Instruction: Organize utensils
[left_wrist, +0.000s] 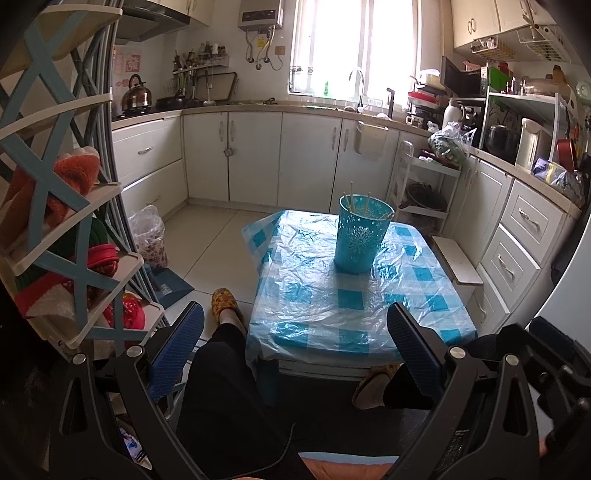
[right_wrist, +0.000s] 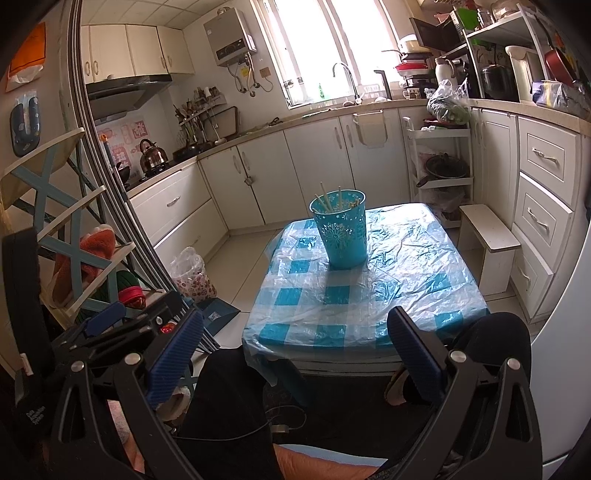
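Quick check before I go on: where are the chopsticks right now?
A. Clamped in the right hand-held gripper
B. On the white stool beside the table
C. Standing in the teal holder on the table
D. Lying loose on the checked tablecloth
C: the chopsticks stick up out of the teal holder, and both the left hand-held gripper and right hand-held gripper are open and empty.

Chopsticks stand in the teal holder (right claw spread, empty).
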